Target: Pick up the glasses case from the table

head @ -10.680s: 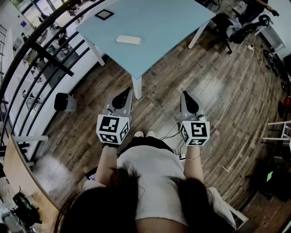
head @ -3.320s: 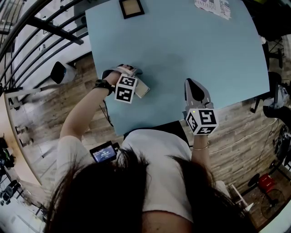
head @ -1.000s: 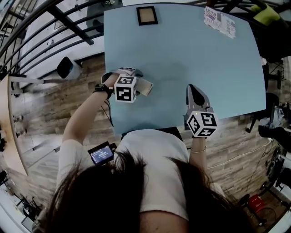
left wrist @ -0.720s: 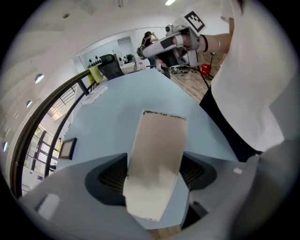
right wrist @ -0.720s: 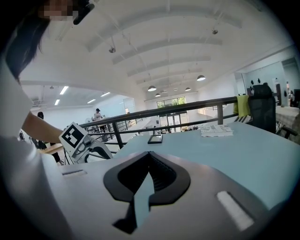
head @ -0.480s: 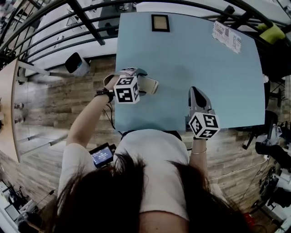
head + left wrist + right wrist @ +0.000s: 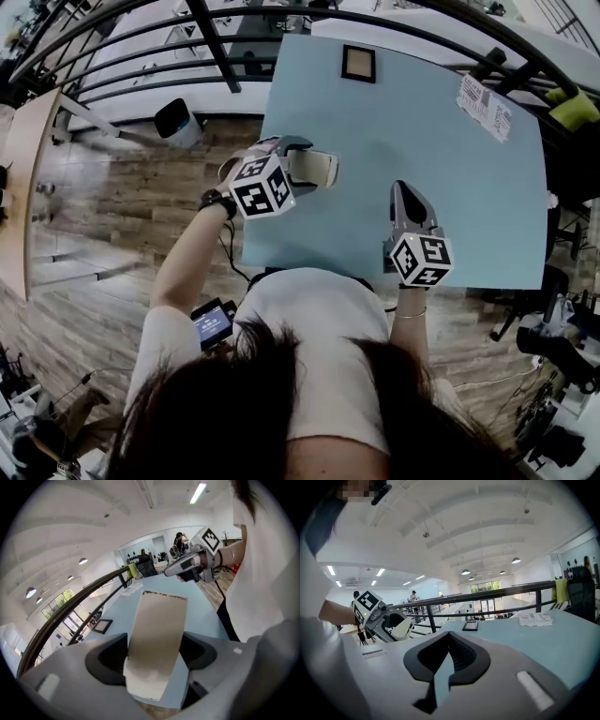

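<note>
I am looking down on the wooden floor [image 7: 112,187], which is spreading out to the left of my left gripper [image 7: 302,164], and on the light blue table [image 7: 450,141], which is lying under both grippers. A dark railing [image 7: 141,37] is curving past beyond the left gripper, at the table's far edge. The left gripper is clamping the flat beige glasses case [image 7: 157,634] between its jaws, and the case is sticking out forward from them over the table's near left part. My right gripper [image 7: 403,190] is hovering well apart to the right, its jaws together and gripping nothing. A small dark picture frame [image 7: 358,63] is lying beyond the left gripper, and a printed sheet [image 7: 485,106] is lying beyond the right one.
</note>
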Demonstrator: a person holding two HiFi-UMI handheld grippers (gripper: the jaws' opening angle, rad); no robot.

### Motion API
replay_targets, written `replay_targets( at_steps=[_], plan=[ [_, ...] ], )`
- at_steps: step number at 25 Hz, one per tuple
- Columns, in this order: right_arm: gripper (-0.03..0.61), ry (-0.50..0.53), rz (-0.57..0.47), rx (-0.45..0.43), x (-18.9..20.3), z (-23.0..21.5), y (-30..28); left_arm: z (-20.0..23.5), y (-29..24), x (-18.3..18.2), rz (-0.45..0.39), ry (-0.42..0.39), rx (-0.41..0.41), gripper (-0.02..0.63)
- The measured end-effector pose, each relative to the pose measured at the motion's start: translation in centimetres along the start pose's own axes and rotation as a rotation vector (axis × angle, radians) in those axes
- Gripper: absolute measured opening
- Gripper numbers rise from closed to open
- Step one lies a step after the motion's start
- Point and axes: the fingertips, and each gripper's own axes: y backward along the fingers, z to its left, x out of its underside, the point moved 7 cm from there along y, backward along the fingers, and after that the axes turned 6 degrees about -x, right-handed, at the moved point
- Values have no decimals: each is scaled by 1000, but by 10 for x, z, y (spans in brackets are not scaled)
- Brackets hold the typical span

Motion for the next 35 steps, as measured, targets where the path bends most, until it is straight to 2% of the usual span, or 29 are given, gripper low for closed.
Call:
replay_targets(
  at_steps=[5, 11, 26, 35],
  plan=[
    [3, 30, 3, -52, -10, 8, -12, 9, 25, -5, -72, 108, -108, 393],
    [3, 51, 2, -73, -16, 14, -20, 16, 51, -5, -197, 284, -225, 391],
    [3, 91, 4, -33, -21, 11, -18, 10, 76, 5, -475, 657, -428, 390],
    [2, 90, 11, -5, -21, 5, -15, 1, 90, 11, -576, 849, -523, 390]
  ],
)
